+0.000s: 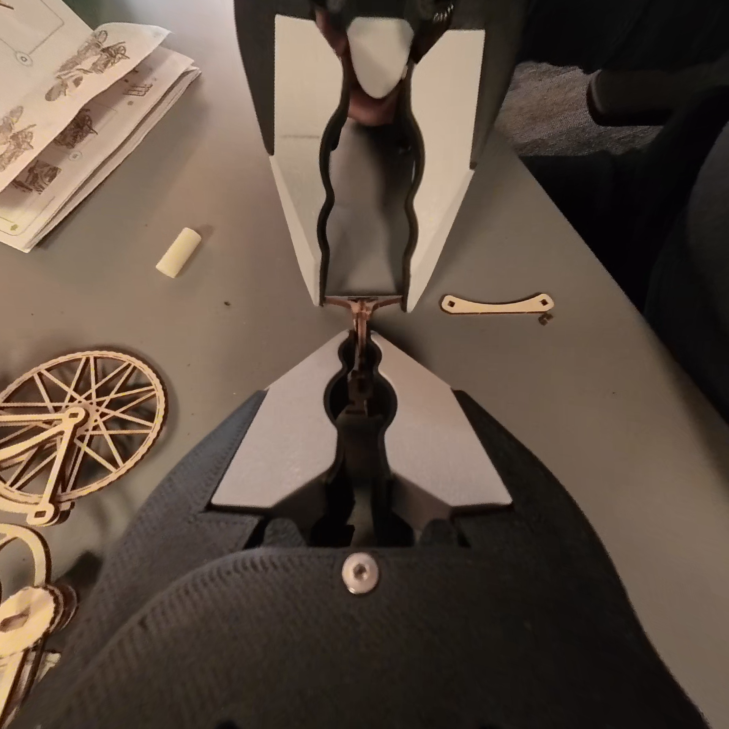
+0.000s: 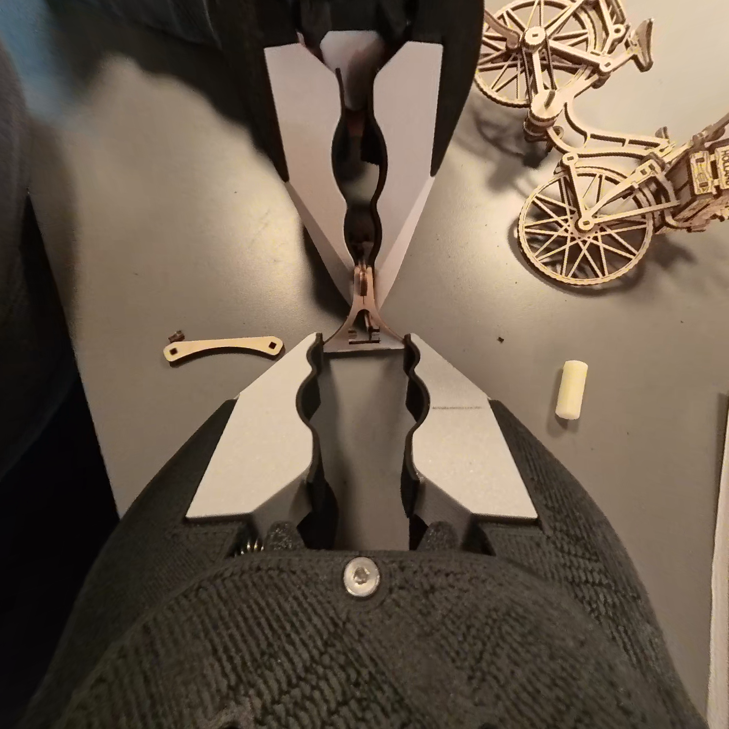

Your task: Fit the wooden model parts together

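I hold a two-finger claw in each hand above a grey table (image 1: pixel 244 221). The two claws meet tip to tip over the table, and between them is a small wooden handlebar piece (image 1: pixel 359 311), clear of the tabletop as far as I can tell.

My left gripper (image 1: pixel 361 335) is clenched on the narrow stem of that piece; the wavy black pads nearly meet around it. My right gripper (image 2: pixel 365 339) stands partly spread and grasps the wide, flared end of the same piece, one fingertip on each outer end.

I use the handlebar piece as the landmark. In the left wrist view, just to its right, a thin curved wooden bar (image 1: pixel 496 304) with a square hole at each end lies flat on the table. A tiny dark scrap (image 1: pixel 543 320) lies at the bar's far end. Past the bar the table edge (image 1: pixel 584 221) runs diagonally, with a dark drop beyond. There is little room on that side.

To the left of the piece there is more bare table. A short pale cylinder (image 1: pixel 179 252) lies there on its side, well apart. Farther left and away, an open instruction booklet (image 1: pixel 71 130) lies on the table. To the left and nearer me lies the wooden bicycle model (image 1: pixel 75 430) on its side, spoked wheel up.

The right wrist view shows the bicycle's two wheels and frame. No containers are in view.
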The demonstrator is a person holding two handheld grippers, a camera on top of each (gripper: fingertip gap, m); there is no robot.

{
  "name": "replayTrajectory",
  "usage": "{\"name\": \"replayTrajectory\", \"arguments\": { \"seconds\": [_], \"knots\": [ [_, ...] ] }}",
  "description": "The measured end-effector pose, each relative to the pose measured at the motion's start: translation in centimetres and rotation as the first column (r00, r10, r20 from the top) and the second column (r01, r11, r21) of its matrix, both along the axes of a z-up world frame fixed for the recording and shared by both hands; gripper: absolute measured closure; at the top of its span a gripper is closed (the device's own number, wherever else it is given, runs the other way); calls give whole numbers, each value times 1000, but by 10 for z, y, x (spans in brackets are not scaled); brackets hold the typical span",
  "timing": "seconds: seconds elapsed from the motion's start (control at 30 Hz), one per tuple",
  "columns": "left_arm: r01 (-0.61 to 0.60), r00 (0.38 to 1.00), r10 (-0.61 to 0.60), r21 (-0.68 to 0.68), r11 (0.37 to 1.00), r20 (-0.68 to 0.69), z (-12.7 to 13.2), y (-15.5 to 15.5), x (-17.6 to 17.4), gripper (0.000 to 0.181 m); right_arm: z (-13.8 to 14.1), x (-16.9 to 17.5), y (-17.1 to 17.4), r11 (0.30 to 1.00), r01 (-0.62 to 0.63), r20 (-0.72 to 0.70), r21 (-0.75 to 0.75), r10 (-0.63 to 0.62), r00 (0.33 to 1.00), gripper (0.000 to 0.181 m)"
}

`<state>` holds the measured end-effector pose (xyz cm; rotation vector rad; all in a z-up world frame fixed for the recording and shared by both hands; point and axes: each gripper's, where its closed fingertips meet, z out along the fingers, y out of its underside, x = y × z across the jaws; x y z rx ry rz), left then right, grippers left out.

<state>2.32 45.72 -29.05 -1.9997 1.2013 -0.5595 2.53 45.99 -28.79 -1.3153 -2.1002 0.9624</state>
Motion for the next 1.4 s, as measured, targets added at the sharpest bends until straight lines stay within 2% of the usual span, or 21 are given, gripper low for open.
{"name": "replayTrajectory", "arguments": {
  "seconds": [0.4,0.7,0.8,1.0,1.23,1.4],
  "knots": [
    [30,998,-26,-85,996,50,1,-4,2,178,-1,-1,-2,999,-26,13,-19,27,1000,142],
    [37,998,-33,-79,996,51,2,-4,3,178,-1,-1,-3,999,-33,16,-27,33,999,142],
    [35,997,-31,-58,998,71,6,-4,3,166,-1,-1,-3,999,-35,17,-28,35,999,142],
    [34,995,-28,-57,998,96,9,-5,2,167,-1,-1,-3,999,-34,17,-29,35,999,142],
    [49,994,-41,-78,996,101,9,-18,-5,138,-1,-1,-3,999,-35,17,-29,35,999,142],
    [56,995,-46,-113,992,90,5,-21,-19,129,-1,-1,-3,999,-35,17,-30,35,999,142]
  ]
}}
